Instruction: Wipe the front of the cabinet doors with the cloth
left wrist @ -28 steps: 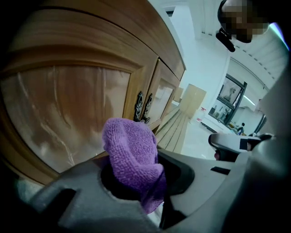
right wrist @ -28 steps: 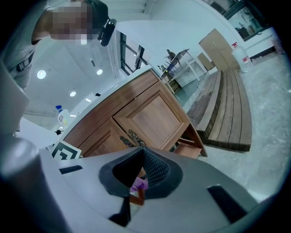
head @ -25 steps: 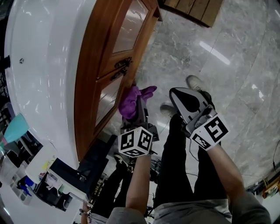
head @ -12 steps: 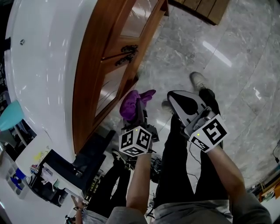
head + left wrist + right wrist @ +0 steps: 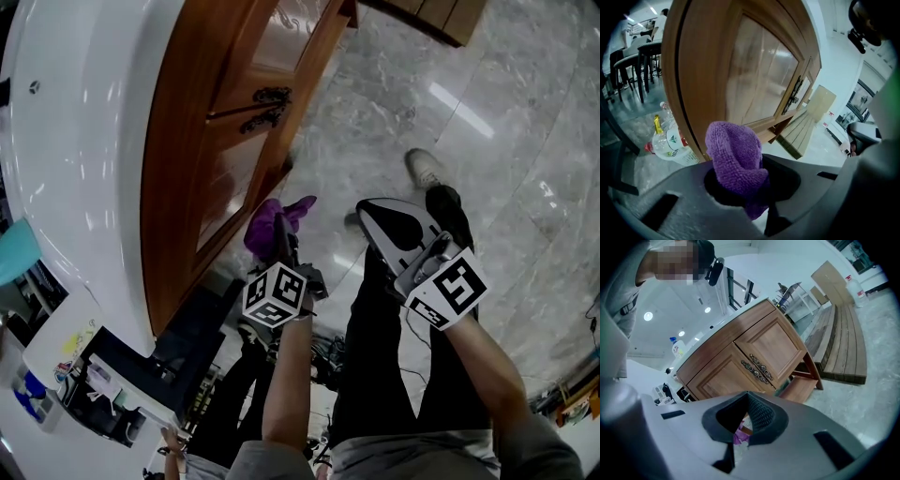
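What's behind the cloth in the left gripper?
The cabinet door stands close behind. The cloth covers part of its lower rail, so contact can't be confirmed.

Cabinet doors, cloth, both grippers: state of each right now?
cabinet doors: both closed, handles side by side at the seam
cloth: bunched, clamped in the left gripper, close to the lower door; contact can't be told
left gripper: shut on the cloth
right gripper: jaws together, nothing held, away from the doors
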`<state>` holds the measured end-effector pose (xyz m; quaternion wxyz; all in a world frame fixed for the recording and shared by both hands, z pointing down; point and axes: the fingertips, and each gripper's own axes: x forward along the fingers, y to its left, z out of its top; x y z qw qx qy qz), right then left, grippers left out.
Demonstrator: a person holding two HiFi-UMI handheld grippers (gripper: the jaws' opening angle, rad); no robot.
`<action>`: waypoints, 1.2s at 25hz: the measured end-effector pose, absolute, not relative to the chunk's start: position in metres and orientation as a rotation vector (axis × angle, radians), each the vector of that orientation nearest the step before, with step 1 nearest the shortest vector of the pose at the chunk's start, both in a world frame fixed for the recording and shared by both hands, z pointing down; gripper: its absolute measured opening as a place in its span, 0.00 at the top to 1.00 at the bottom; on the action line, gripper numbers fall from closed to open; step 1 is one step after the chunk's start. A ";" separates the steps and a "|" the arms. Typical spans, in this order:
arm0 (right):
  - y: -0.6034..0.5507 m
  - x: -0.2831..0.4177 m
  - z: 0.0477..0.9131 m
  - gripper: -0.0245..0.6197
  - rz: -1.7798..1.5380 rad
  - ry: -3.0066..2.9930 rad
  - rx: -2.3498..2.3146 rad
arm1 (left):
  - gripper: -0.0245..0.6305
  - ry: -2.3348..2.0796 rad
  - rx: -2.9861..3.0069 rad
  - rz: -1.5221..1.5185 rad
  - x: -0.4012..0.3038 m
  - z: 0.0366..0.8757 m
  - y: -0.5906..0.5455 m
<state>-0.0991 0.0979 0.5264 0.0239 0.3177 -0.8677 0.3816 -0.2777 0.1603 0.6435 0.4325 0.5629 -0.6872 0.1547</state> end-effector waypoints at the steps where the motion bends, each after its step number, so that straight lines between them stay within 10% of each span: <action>1: 0.098 -0.099 0.528 0.95 1.182 -2.682 0.988 | 0.84 -1.714 1.386 0.384 -0.281 0.648 0.162; 30: 0.083 -0.094 0.536 0.95 1.189 -2.649 1.057 | 0.84 -1.722 1.313 0.474 -0.310 0.682 0.145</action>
